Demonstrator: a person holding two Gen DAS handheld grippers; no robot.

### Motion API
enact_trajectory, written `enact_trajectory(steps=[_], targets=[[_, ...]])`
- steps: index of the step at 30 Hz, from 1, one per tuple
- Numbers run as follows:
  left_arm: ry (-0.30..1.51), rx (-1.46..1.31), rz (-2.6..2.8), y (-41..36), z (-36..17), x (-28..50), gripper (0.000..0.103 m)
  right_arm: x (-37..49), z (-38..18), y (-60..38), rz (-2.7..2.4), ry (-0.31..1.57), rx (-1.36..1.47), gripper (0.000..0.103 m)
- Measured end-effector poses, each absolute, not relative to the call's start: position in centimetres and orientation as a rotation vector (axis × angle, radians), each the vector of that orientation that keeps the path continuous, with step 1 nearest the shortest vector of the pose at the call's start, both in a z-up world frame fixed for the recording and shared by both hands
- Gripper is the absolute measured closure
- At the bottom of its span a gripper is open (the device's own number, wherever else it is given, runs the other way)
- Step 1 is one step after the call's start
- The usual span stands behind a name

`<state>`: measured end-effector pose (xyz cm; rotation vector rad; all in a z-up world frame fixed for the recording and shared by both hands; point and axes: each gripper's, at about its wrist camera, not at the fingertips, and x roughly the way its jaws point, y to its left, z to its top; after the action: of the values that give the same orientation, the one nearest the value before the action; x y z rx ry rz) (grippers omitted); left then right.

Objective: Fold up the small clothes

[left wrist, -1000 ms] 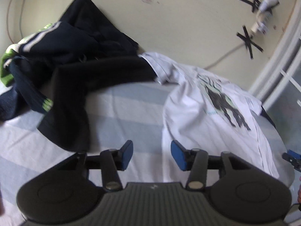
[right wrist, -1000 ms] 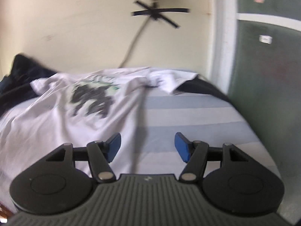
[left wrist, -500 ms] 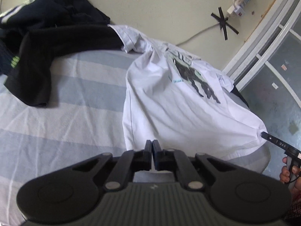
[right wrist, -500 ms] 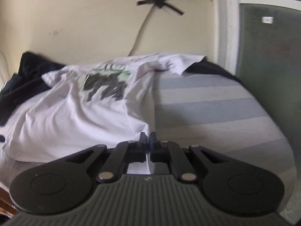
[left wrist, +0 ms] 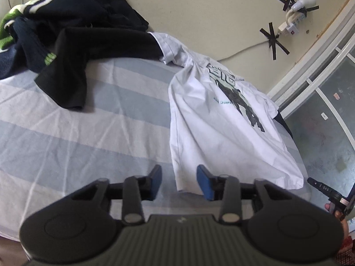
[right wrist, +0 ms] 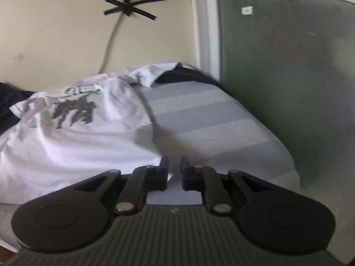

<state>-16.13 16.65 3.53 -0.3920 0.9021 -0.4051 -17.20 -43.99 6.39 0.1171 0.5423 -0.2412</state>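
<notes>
A white T-shirt (left wrist: 221,133) with a dark print lies face up on the striped bed sheet (left wrist: 88,144), its near hem toward me. My left gripper (left wrist: 179,181) hovers over the hem's left corner. Its jaws are opening, the corner lies between the blue pads, and neither pad presses on it. In the right wrist view, my right gripper (right wrist: 174,166) is at the right corner of the T-shirt (right wrist: 77,144). Its jaws are opening from a narrow gap that shows only sheet, and the hem runs under the left finger. The right gripper's tip (left wrist: 321,187) shows at the left view's edge.
A pile of dark clothes (left wrist: 77,33) with green and white stripes covers the bed's far left, one black leg reaching toward me. A dark cloth (right wrist: 184,76) lies under the shirt's far sleeve. A taped power strip (left wrist: 292,22) is on the wall; a glass door (right wrist: 288,66) is right of the bed.
Both pairs of jaws stood apart a second ago, closed together at the shirt's near hem half a second ago, and have parted again, the left pair wider. Both views have shifted sideways.
</notes>
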Motion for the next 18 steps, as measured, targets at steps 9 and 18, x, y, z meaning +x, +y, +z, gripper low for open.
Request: enact_trajectory(steps=[9,18], targets=[[0.967,-0.357,-0.420,13.0,1.4,-14.1,0.024,-16.5,5.9,-45.3,-0.172,0.498,0.215,0.030],[0.965,-0.410,-0.440,12.9,0.9,-14.5,0.097,-13.8,4.0,-42.4,-0.059,0.589,0.129,0.071]])
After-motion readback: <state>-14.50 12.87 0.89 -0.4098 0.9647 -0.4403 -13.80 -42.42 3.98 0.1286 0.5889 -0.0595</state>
